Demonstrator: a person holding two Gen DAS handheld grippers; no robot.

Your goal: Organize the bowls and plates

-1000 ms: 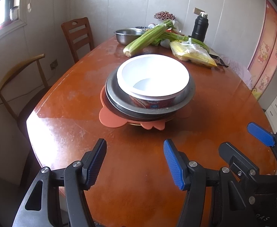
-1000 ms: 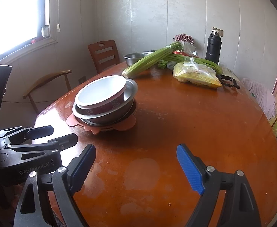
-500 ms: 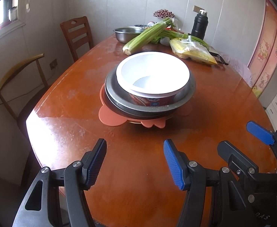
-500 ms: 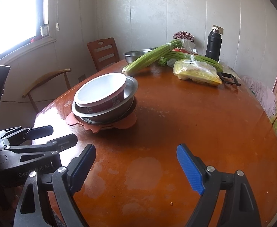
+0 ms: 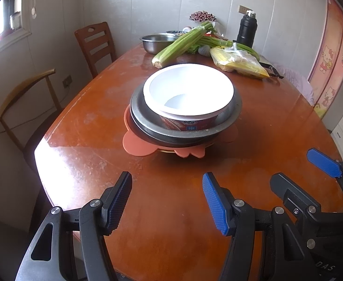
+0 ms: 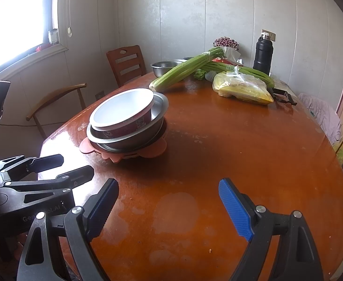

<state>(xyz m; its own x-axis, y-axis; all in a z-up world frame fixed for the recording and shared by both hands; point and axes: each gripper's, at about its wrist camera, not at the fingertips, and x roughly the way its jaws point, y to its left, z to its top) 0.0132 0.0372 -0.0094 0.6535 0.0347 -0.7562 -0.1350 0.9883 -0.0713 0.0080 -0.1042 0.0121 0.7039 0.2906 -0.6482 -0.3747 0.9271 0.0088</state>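
A white bowl with a red printed side (image 5: 190, 93) (image 6: 122, 112) sits inside a steel bowl (image 5: 234, 112) (image 6: 157, 107), stacked on a dark plate and an orange flower-shaped mat (image 5: 136, 142) (image 6: 152, 152) on the brown table (image 5: 148, 210) (image 6: 241, 152). My left gripper (image 5: 166, 199) is open and empty, held near the table's front end, short of the stack; it also shows in the right wrist view (image 6: 61, 166). My right gripper (image 6: 169, 208) is open and empty, to the right of the left one; it also shows in the left wrist view (image 5: 300, 168).
At the far end lie a celery bunch (image 5: 183, 44) (image 6: 185, 72), a steel basin (image 5: 157, 42) (image 6: 164, 66), a bag of yellow corn (image 5: 239, 63) (image 6: 241, 89), a black flask (image 5: 246, 30) (image 6: 262, 53) and a peeler (image 6: 283, 96). Two chairs (image 5: 94, 44) (image 5: 19, 103) stand on the left.
Both grippers have drawn back slightly and tilted; the stack sits a little lower and nearer in view. Nothing on the table has moved and both grippers stay open.
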